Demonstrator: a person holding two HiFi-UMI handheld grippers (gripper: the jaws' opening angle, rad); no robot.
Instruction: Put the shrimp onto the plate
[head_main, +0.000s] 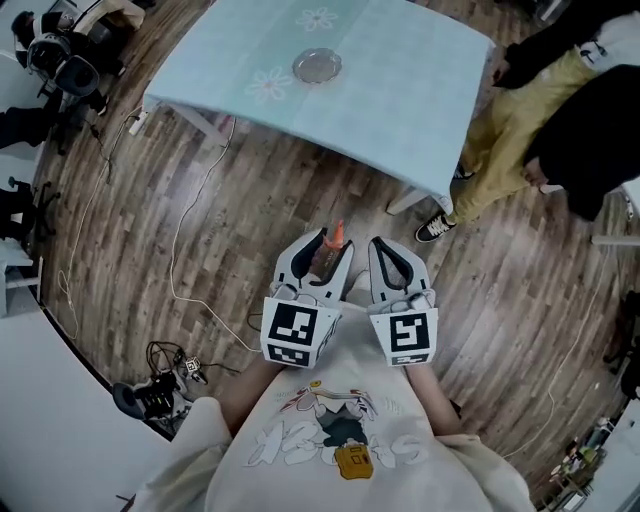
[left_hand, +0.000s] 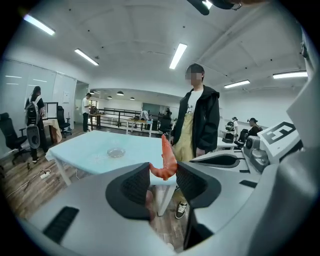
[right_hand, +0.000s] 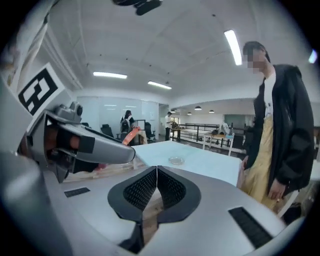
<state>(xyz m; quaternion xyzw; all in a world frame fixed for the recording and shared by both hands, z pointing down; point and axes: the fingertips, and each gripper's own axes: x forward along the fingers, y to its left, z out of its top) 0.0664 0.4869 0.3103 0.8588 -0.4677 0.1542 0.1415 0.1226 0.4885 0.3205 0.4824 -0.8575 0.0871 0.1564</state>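
An orange shrimp (left_hand: 166, 159) stands curled between the pads of my left gripper (left_hand: 164, 181), which is shut on it; its tail points up. In the head view the shrimp (head_main: 335, 236) pokes out past the left gripper (head_main: 325, 252), held low over the wooden floor. My right gripper (head_main: 388, 262) hangs just to its right, and in the right gripper view its jaws (right_hand: 157, 186) meet with nothing between them. The small glass plate (head_main: 317, 66) lies on the pale blue table (head_main: 400, 90), well ahead of both grippers; the plate (left_hand: 116, 152) is bare.
A person (head_main: 540, 130) in a black jacket and tan trousers stands at the table's right corner. Cables (head_main: 180, 270) trail over the floor on the left, with gear (head_main: 150, 395) near my left side. Chairs and equipment (head_main: 60, 60) stand at far left.
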